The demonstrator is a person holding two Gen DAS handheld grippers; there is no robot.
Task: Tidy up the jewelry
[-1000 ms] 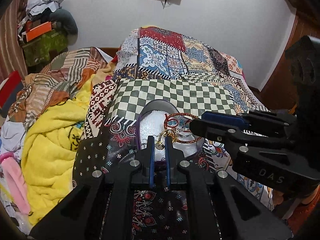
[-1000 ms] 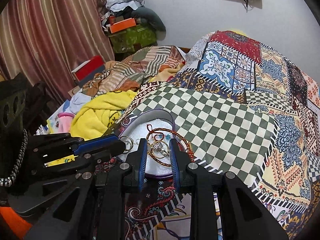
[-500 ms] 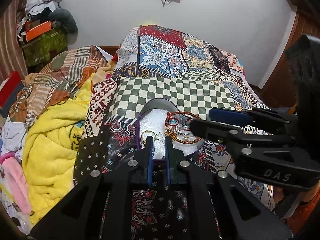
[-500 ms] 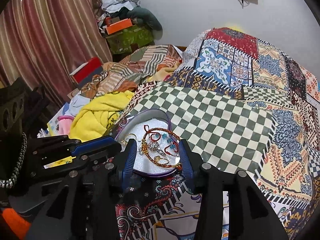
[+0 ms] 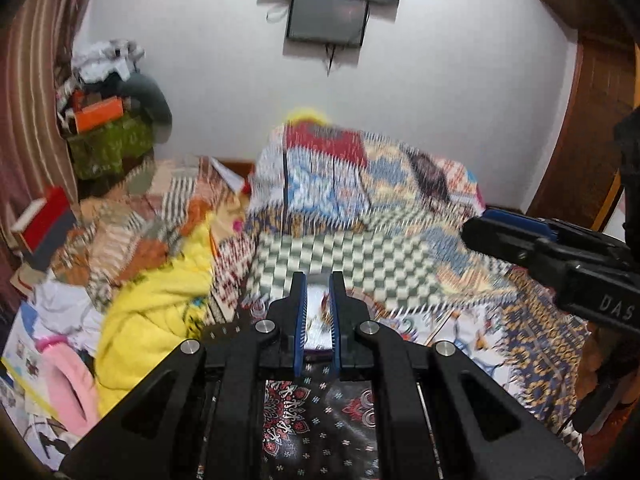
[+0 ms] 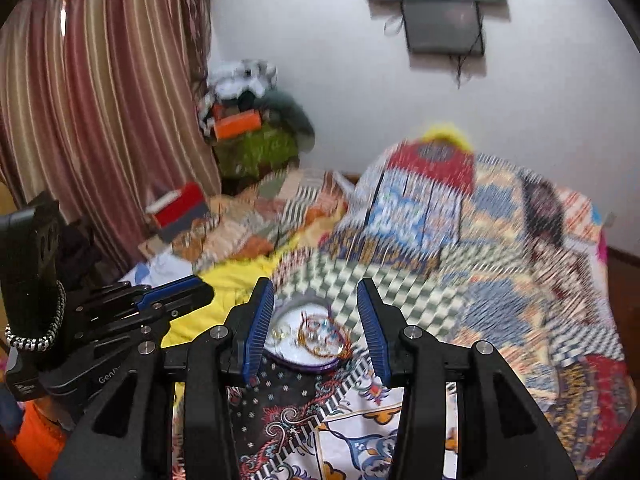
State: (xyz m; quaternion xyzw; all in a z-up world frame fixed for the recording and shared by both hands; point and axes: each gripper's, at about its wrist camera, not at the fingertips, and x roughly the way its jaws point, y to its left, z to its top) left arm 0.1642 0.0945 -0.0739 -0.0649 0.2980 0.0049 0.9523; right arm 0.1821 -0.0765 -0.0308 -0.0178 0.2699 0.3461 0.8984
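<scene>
biggest thing here is the bed w/ the patchwork quilt (image 6: pixel 420 208), runs from right under both grippers all the way out to the white wall (image 5: pixel 440 100), pics are pretty motion-blurred tho. green/white checkered patch (image 6: pixel 320 276) sits just ahead of the right gripper's tips. wall has a dark tv/monitor (image 6: pixel 440 24) up high, well beyond and above both. striped curtain (image 6: pixel 100 120) hangs far off to the left of the right gripper, w/ a messy pile of clothes & boxes (image 6: pixel 252 132) next to it by the wall. yellow blanket (image 5: pixel 160 312) bunched up on the left side of the left gripper, pink thing (image 5: pixel 70 380) further left & closer to the cam. the jewelry tray (image 6: pixel 296 364), round w/ a purple rim and white lining, sits right ahead of the right gripper (image 6: pixel 316 328), btwn its blue pads, below the tips. that gripper's spread wide, nothing in it. on the tray there's a red beaded bracelet (image 6: pixel 324 336) tangled w/ smaller gold bits, too blurry to sort out. left gripper (image 5: pixel 318 312) is narrowed down, only a slim gap btwn the fingers, and i can't make out anything pinched in there; a sliver of the tray shows thru the gap. in each view the other gripper pokes in from the side, close by.
</scene>
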